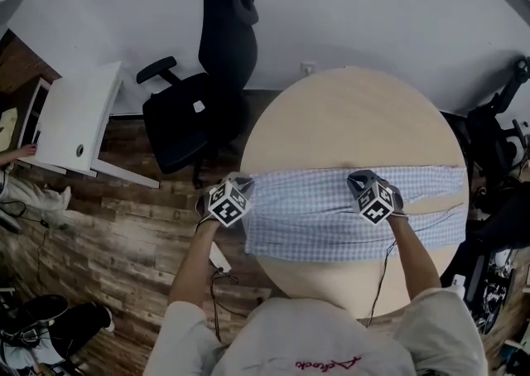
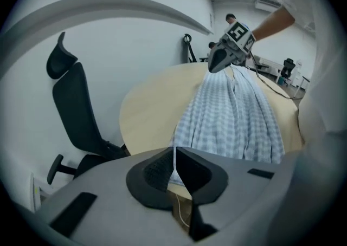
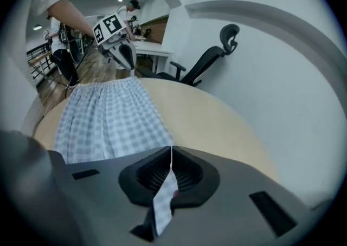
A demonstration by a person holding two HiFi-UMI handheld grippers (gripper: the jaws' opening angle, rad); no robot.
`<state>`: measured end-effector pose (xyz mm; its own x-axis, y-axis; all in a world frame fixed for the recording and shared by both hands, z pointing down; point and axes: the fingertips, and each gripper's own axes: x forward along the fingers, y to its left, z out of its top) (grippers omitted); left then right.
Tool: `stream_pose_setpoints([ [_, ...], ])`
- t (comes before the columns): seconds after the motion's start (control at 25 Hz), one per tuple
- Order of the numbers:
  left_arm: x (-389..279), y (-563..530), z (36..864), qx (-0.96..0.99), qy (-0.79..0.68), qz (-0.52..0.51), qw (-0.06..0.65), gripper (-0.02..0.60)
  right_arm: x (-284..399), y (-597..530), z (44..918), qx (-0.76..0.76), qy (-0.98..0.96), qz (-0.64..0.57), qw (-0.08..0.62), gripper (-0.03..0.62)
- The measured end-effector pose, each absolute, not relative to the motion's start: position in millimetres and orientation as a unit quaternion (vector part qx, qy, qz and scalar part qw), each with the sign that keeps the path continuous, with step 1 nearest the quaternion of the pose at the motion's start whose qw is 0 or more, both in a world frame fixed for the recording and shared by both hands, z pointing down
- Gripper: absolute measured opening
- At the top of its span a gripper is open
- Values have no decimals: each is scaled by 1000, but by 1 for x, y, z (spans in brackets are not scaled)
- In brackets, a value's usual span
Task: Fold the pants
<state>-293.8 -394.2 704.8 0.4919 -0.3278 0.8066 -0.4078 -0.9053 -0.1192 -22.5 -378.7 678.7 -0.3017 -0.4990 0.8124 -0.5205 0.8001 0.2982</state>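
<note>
the pants (image 1: 348, 217) are thin soft cloth with blue and white checks. the table (image 1: 356, 118) is pale wood, smooth and dull. the floor (image 1: 108, 233) is dark wood boards that look rough. the left gripper (image 2: 174, 170) is dull grey plastic with black ribbed pads (image 2: 154, 173).

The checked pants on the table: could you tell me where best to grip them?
Along one edge, at two spaced points, from above: the pants lie spread on the table, so only an edge fits the jaws. Left gripper and right gripper pinch there.
</note>
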Motion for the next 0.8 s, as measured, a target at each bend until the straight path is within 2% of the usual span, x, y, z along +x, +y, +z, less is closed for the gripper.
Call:
stream_pose_setpoints([
  [0.2,-295,-400,726,853,-146,498,54,46,-28,-388,714,232,-796,18,559,42],
  [0.24,-296,-398,728,850,-131,506,58,87,-30,-390,719,219,-794,19,567,62],
  [0.28,-296,-397,731,847,-116,515,61,154,-31,-394,722,207,-793,21,573,82],
  [0.32,-296,-396,733,844,-101,523,63,169,-32,-398,726,197,-791,22,579,106],
  [0.6,-309,-405,749,822,-59,563,59,173,-24,-420,750,112,-759,25,641,121],
  [0.8,-311,-407,760,810,-33,581,74,169,-20,-419,762,79,-755,56,648,121],
])
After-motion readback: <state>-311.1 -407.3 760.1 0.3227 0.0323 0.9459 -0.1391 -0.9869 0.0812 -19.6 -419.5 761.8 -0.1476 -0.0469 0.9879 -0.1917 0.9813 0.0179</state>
